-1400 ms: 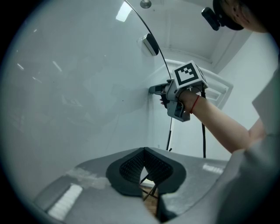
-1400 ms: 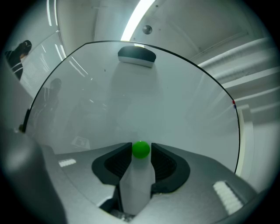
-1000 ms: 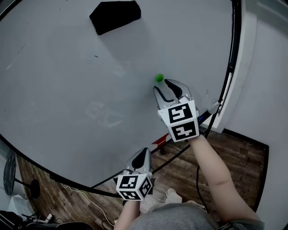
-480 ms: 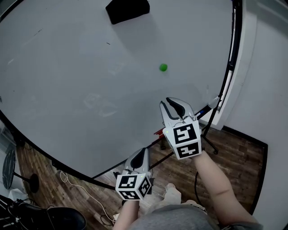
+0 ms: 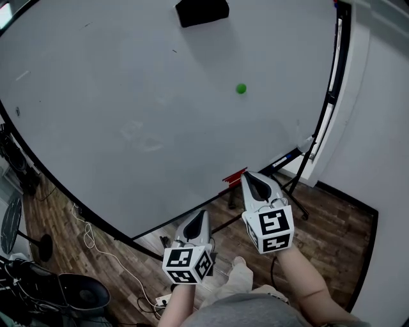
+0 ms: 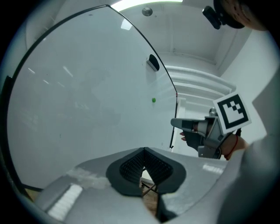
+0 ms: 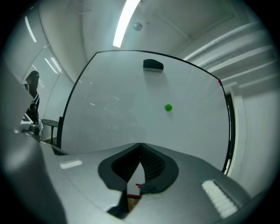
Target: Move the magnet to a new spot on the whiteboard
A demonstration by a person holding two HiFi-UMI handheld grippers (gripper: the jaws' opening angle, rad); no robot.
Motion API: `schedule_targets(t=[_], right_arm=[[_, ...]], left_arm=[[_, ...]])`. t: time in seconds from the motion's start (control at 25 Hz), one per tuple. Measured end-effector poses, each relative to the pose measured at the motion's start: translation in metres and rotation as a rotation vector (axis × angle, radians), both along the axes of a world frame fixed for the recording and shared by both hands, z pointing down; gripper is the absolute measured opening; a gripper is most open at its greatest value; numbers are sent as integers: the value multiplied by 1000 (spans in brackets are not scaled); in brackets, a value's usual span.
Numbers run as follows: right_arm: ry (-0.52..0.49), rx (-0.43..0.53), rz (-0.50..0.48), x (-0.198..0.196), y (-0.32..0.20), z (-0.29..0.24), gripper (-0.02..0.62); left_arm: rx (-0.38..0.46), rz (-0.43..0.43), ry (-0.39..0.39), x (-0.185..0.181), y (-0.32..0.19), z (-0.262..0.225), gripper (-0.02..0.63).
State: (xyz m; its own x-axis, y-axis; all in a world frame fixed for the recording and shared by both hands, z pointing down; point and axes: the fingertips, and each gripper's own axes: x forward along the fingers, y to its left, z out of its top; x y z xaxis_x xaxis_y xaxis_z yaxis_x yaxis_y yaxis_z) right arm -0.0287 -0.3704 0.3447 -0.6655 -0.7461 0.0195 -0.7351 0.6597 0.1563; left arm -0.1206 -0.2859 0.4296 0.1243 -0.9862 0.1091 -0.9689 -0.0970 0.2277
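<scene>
A small green magnet (image 5: 241, 89) sticks alone to the whiteboard (image 5: 128, 96), right of centre; it also shows in the left gripper view (image 6: 153, 100) and the right gripper view (image 7: 168, 107). My right gripper (image 5: 258, 181) hangs well below the magnet, near the board's lower edge. Its jaws have just closed and are shut with nothing between them (image 7: 140, 144). My left gripper (image 5: 197, 221) is lower and to the left, below the board's edge, also shut and empty (image 6: 143, 149). The right gripper (image 6: 178, 124) shows from the side in the left gripper view.
A black eraser (image 5: 202, 11) clings to the top of the board. A small red object (image 5: 234, 177) sits on the board's bottom rail. Cables (image 5: 102, 255) and a round stand base (image 5: 13, 246) lie on the wooden floor. A white wall (image 5: 377, 128) stands right.
The right gripper has drawn back and down from the magnet, and its jaws went from open to shut. The magnet stayed on the board. The left gripper kept nearly its place.
</scene>
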Motion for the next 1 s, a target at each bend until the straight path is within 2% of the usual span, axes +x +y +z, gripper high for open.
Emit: schedule_targets(t=[0.36,0.52,1.0], right_arm=[[-10,-86,-36,18,48,46,2],[-2,-93,-30,27,56,56,2],[-12,-113,-55,12,65,63,0]], left_arm=[[-20,-37,11,-1,35,13,5],[-23,-51,12,-3,45,16,5],[-17,-30,-4,-10,42,13,5]])
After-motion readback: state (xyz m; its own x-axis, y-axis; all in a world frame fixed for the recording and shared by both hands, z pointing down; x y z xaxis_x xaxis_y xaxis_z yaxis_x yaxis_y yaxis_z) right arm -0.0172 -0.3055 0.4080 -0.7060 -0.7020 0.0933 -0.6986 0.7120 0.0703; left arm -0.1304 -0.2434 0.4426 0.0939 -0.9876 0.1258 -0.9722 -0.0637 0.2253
